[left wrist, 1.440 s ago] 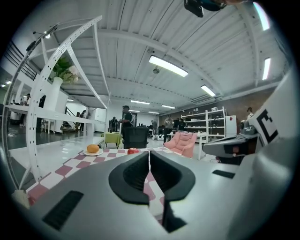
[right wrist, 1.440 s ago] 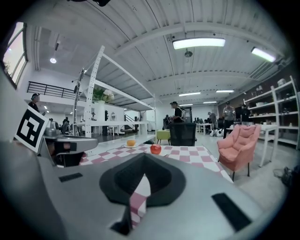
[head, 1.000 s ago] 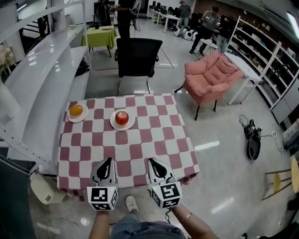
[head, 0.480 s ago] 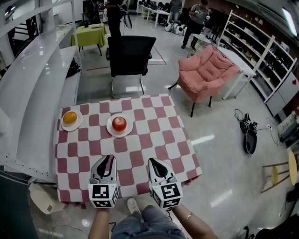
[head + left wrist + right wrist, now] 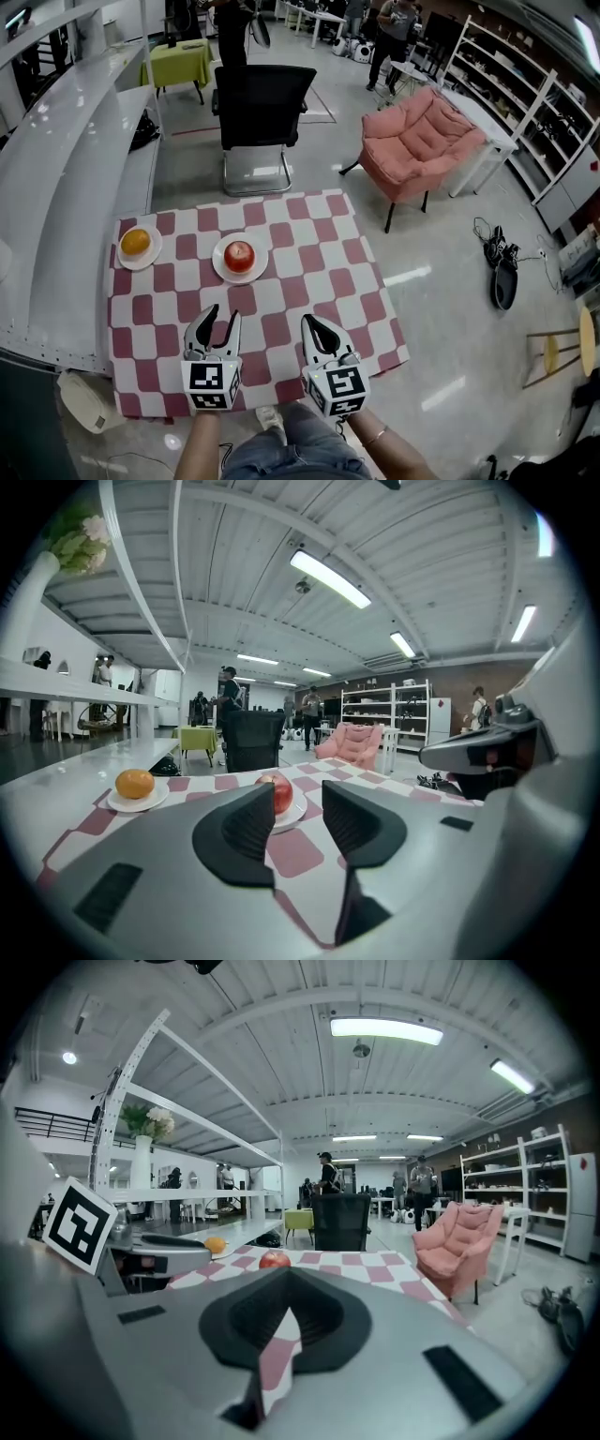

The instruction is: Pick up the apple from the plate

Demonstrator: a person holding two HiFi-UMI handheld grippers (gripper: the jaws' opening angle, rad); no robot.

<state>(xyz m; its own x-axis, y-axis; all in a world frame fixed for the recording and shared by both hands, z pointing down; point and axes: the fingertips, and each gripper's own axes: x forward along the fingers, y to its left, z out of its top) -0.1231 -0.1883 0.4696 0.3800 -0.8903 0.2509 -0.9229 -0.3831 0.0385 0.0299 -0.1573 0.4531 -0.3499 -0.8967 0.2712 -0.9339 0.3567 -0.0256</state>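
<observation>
Apple: red and round, on the white plate in the far-left half of the checked tabletop. It has no long axis to line up with.
Left gripper: released, jaws parted and opening, with nothing between the pads. It hovers over the near edge of the tabletop.
Right gripper: clenched, jaws together on nothing, beside the left one.
Bearing: the apple lies straight ahead of the left gripper, a touch to its right. In the left gripper view it shows through the gap between the jaws, well apart from them.
Nearer hand: the left, as I judge it — the right would have to cross leftward to reach.
Neighbour: an orange on its own plate, farther left, apart from the apple.
Coming move: likely a forward reach with the left — the jaws look narrow for the apple as yet.
</observation>
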